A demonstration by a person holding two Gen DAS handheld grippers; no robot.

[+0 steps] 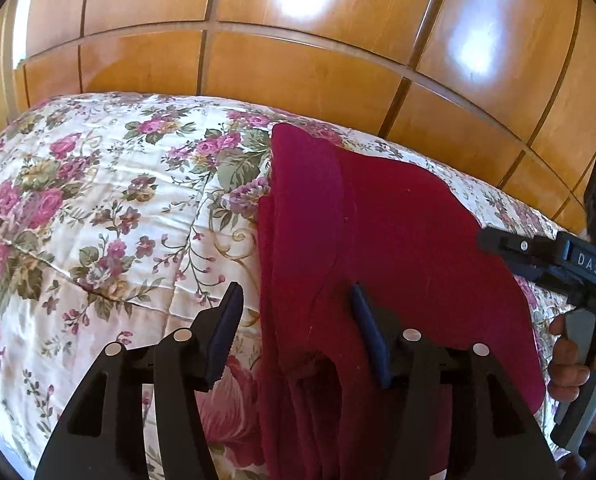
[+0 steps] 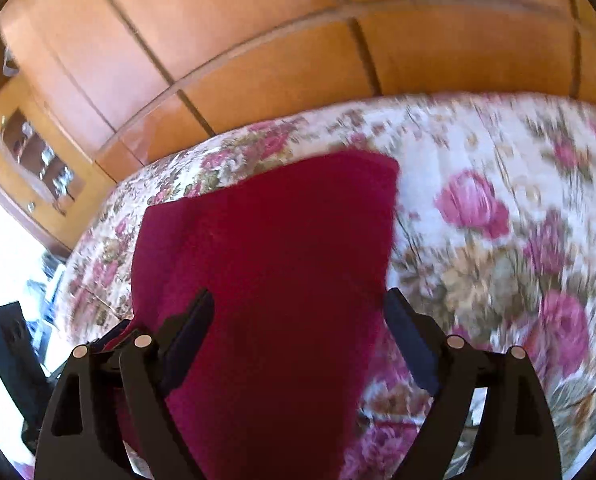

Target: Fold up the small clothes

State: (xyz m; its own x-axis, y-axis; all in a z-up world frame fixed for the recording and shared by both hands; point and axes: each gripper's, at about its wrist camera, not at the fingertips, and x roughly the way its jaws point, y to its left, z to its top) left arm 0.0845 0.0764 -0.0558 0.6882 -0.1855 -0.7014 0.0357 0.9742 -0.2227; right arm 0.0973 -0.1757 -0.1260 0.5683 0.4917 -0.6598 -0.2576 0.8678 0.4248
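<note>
The red garment (image 1: 378, 232) lies on the bed (image 1: 97, 208) with its flowered cover, in front of a wall of wooden panels (image 1: 298, 72). In my left wrist view it runs from about 12 o'clock down to 6 o'clock, a little right of centre. It is already doubled over: a broad upper layer lies smooth over narrower layers whose stacked edges show along its left side, near 7 o'clock. So I judge at least one fold is made, and the cloth is lying flat, not bunched.

My left tool (image 1: 298, 332) is spread, its two pads apart; the left edge of the garment runs between them, but neither pad presses on it that I can see. My right tool (image 2: 298, 344) is spread wide as well, with the red cloth passing between its fingers and not pinched. From the left view the right tool comes in at 3 o'clock, my hand (image 1: 574, 364) on its grip.

With both tools let go, this fold looks set down. What is left, as I judge it, is perhaps one more fold across to make the piece compact, or a smoothing of the uneven edges. I cannot see other clothes waiting, so I cannot tell how many remain.
</note>
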